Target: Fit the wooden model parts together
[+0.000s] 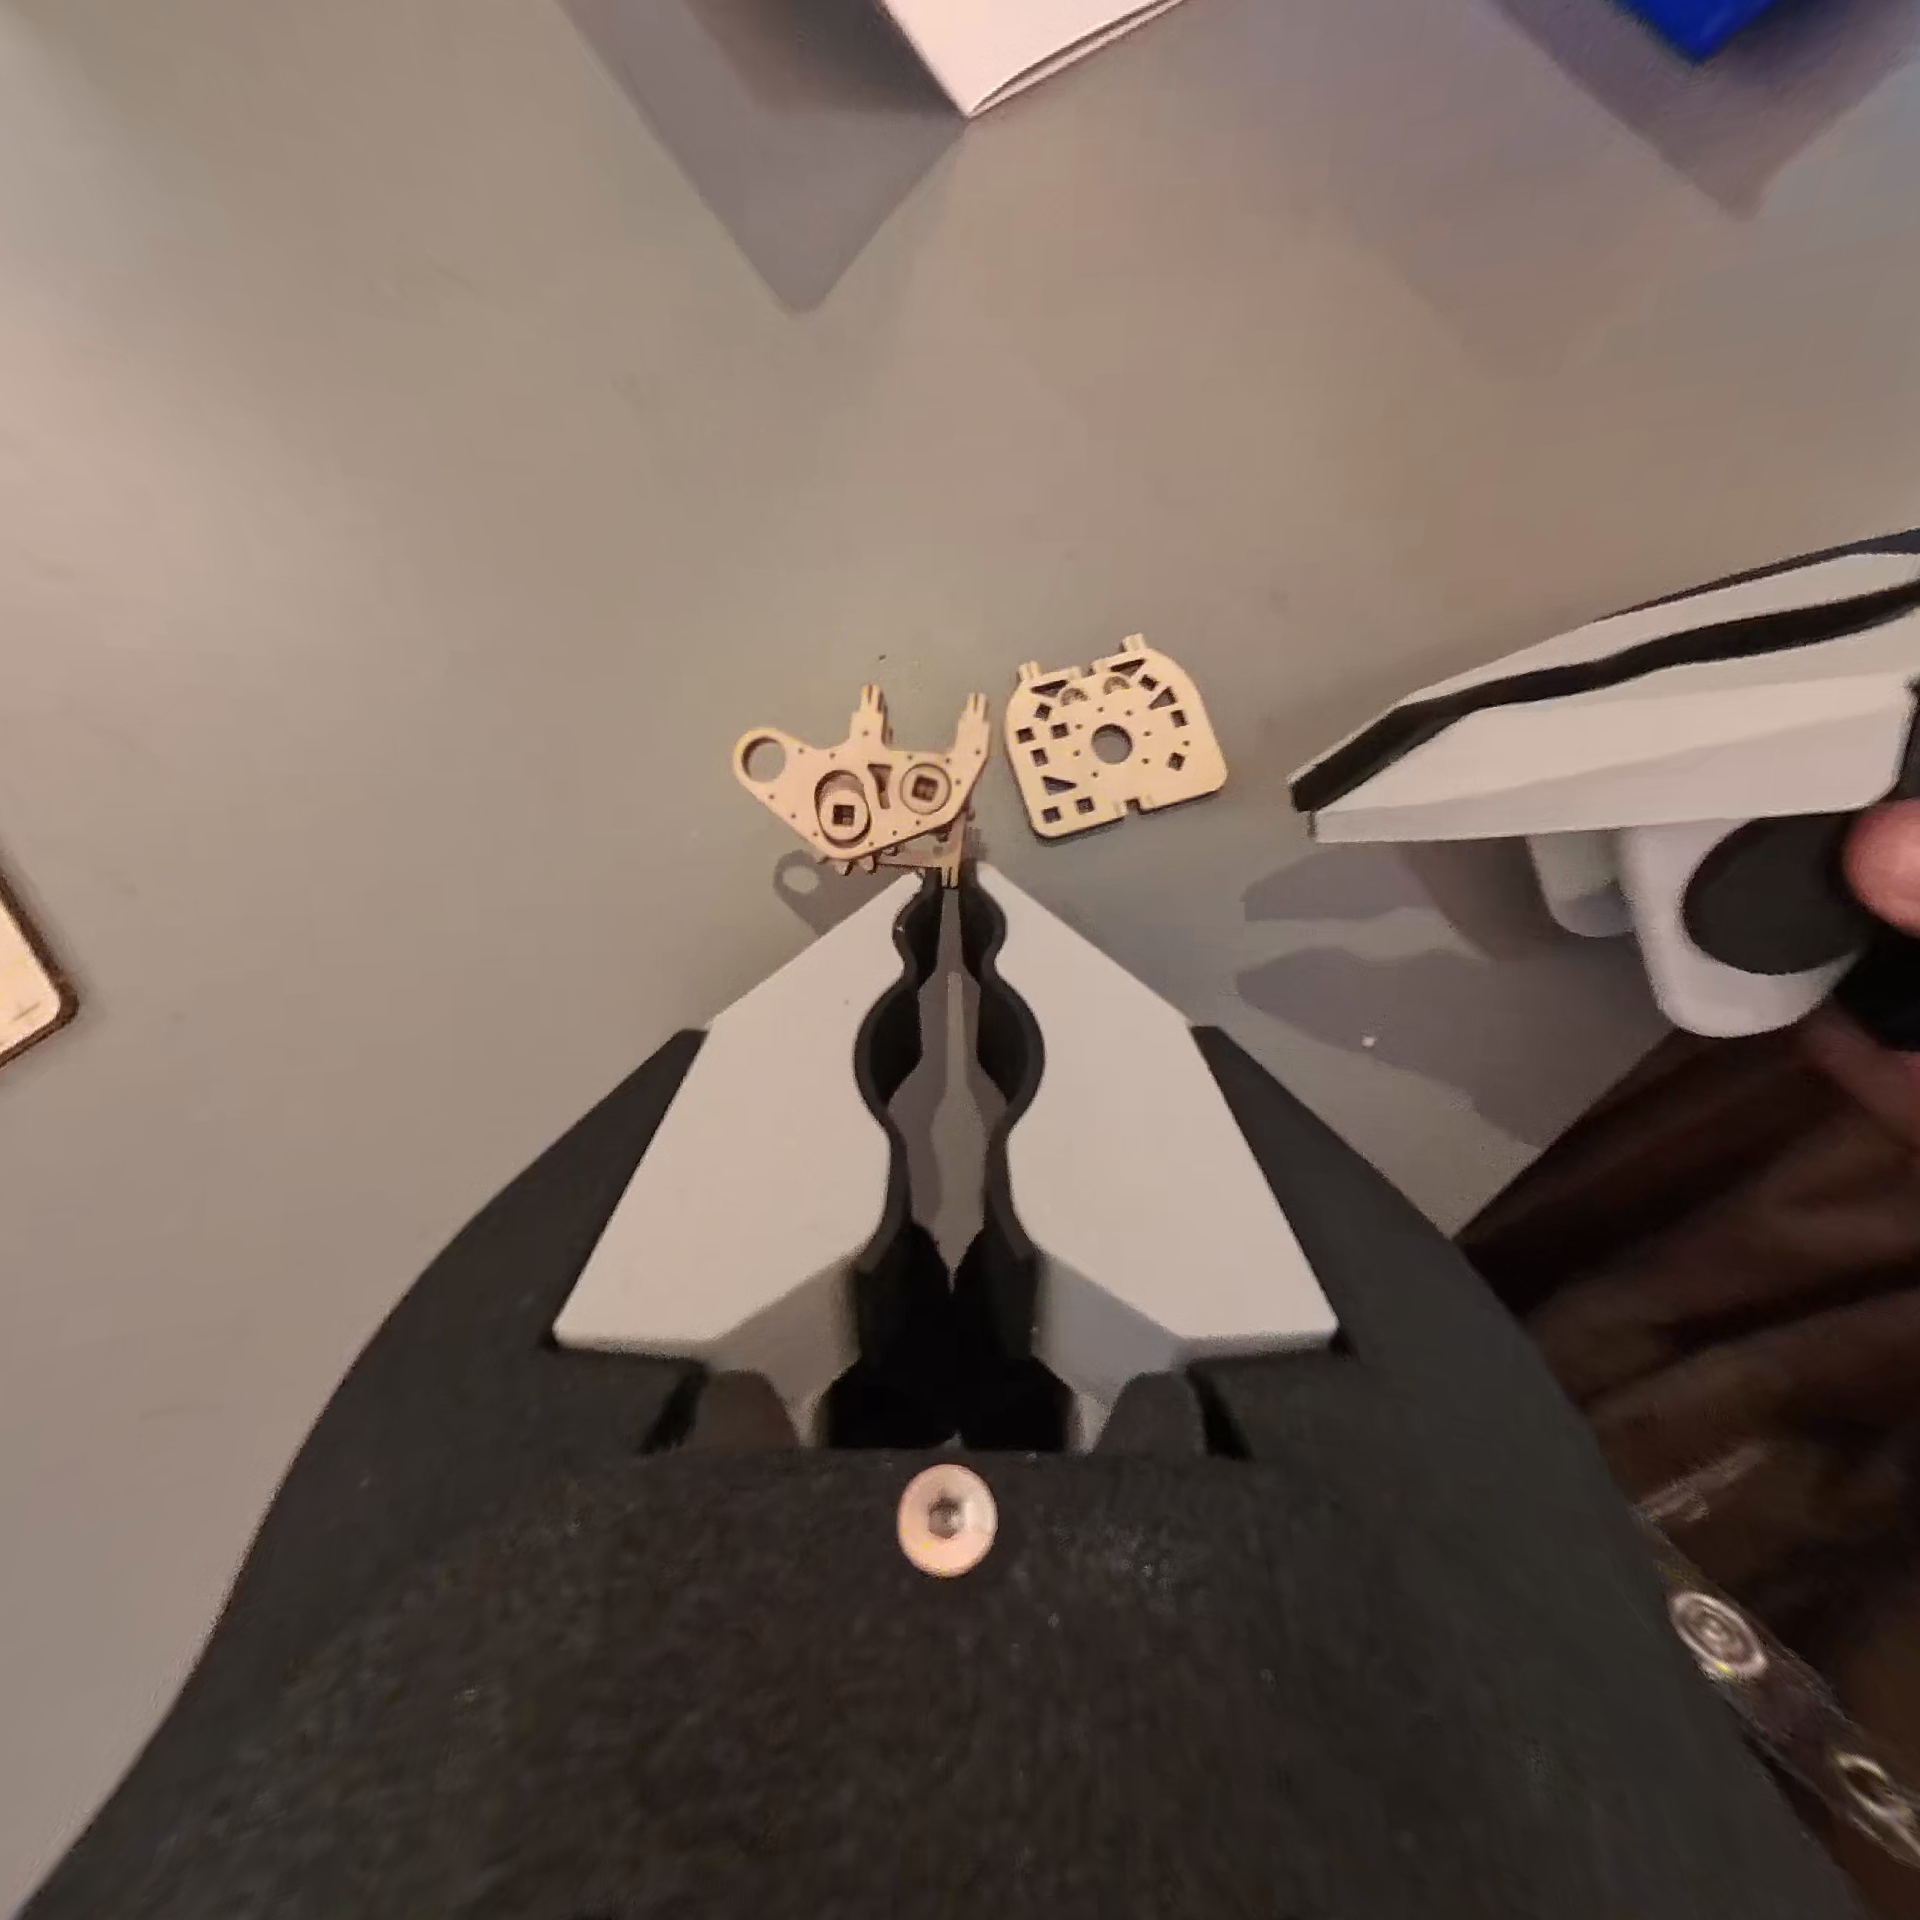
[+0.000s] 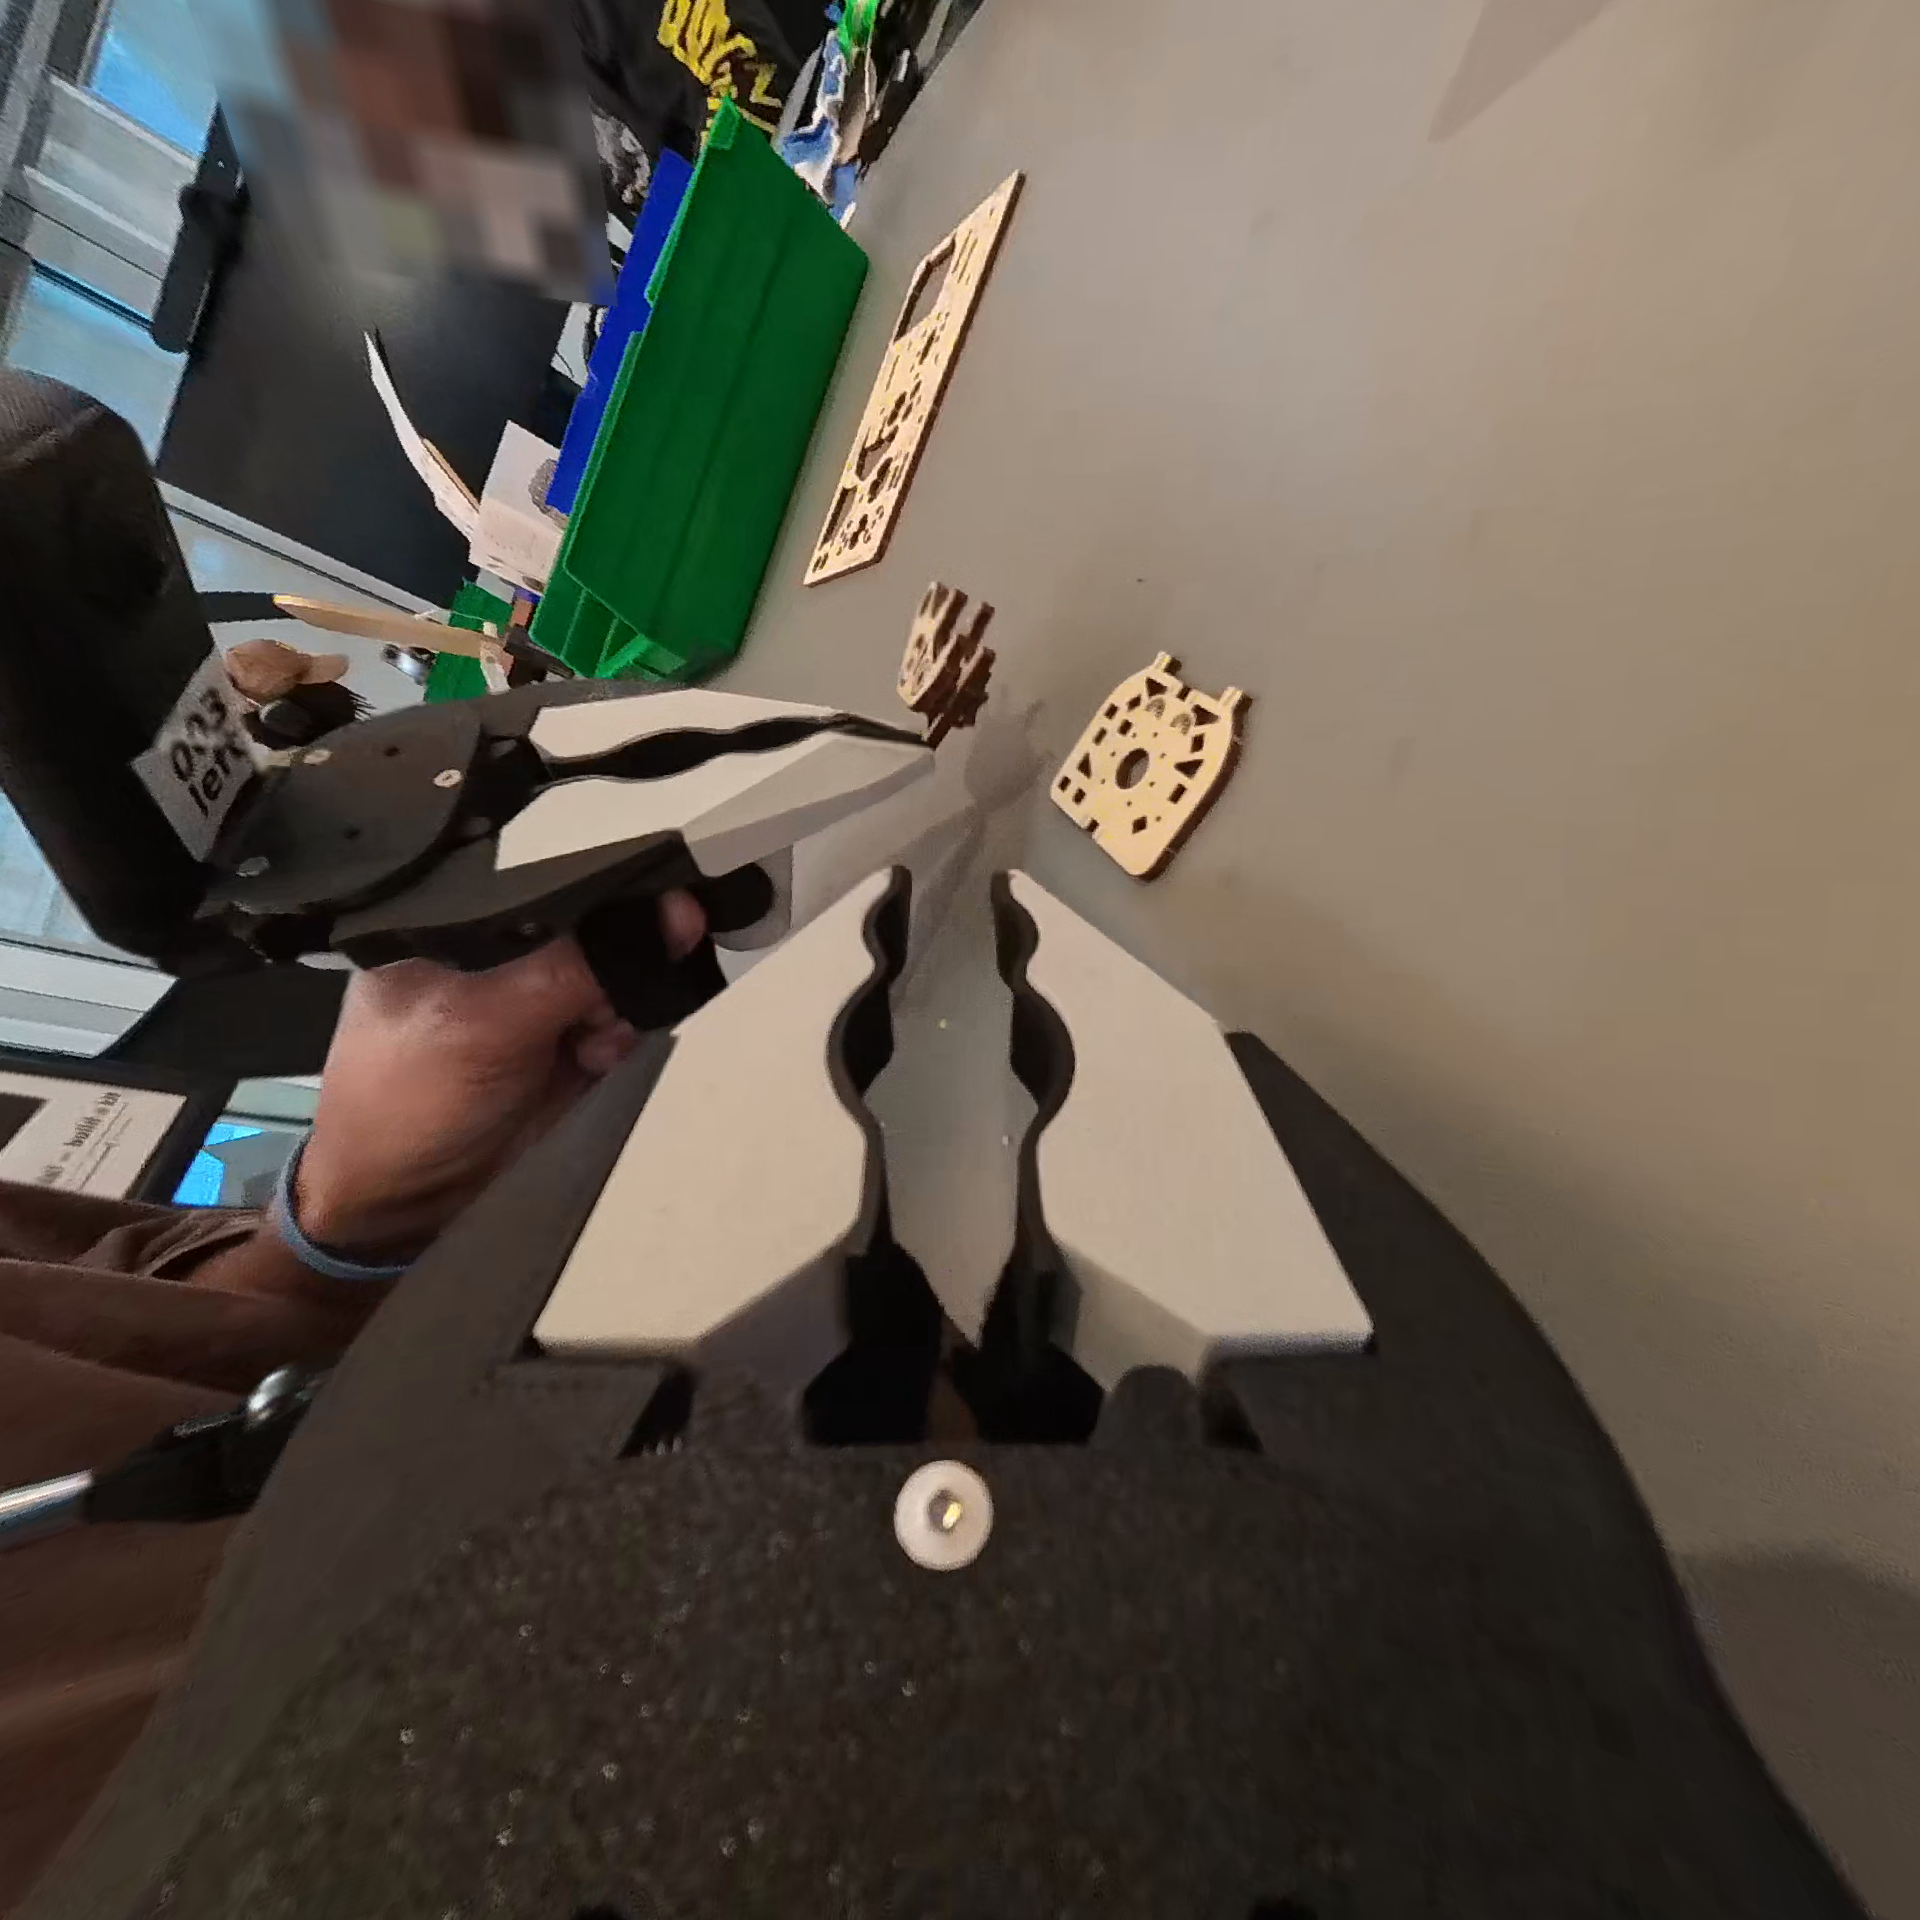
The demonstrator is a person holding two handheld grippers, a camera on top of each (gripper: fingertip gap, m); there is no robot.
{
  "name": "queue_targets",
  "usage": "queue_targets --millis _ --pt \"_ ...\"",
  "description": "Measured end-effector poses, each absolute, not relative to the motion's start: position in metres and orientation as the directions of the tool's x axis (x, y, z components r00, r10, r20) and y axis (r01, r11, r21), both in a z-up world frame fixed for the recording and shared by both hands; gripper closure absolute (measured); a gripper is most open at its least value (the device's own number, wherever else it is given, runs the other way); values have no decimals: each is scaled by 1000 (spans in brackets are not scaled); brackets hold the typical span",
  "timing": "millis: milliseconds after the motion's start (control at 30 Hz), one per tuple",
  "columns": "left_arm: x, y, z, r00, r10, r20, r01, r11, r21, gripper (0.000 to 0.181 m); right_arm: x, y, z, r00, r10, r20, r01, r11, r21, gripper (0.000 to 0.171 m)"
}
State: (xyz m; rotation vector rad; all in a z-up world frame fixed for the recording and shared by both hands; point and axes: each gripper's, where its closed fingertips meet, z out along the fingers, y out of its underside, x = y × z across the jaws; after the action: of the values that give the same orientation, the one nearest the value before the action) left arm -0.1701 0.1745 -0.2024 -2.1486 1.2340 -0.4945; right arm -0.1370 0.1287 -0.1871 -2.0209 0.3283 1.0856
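My left gripper is shut on the lower edge of a small wooden assembly with two round holes and prongs, held just above the grey table. It also shows in the right wrist view, pinched at the left gripper's tips. A flat, rounded wooden plate with many cut-outs and a centre hole lies on the table just right of it, also seen in the right wrist view. My right gripper is open and empty, hovering near the plate; in the left wrist view it enters from the right.
A wooden sheet with punched-out shapes lies farther along the table. Green and blue bins stand at the table's edge. A white paper lies at the far side, another wooden sheet corner at the left edge. Across from one pair of fingers to the other is roughly 6 cm.
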Motion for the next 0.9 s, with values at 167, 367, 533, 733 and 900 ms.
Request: queue_targets --millis 167,367,533,733,900 --pt "-175 175 -209 554 -833 12 -641 -436 -631 180 -140 128 -190 667 169 -725 -460 -672 -580 156" --pt "-186 167 -211 607 -791 72 -618 -527 -584 180 -147 122 -196 681 189 -707 -400 -713 -576 155" --pt "-208 154 -213 632 -771 74 -629 -567 -531 180 -153 118 -198 685 206 -699 -355 -743 -568 155" --pt "-210 147 -221 652 -754 79 -622 -591 -514 180 -159 113 -199 684 223 -694 -322 -762 -562 154" --pt "-203 140 -223 657 -739 146 -592 -626 -508 163 -164 111 -203 700 244 -671 -275 -775 -569 152"
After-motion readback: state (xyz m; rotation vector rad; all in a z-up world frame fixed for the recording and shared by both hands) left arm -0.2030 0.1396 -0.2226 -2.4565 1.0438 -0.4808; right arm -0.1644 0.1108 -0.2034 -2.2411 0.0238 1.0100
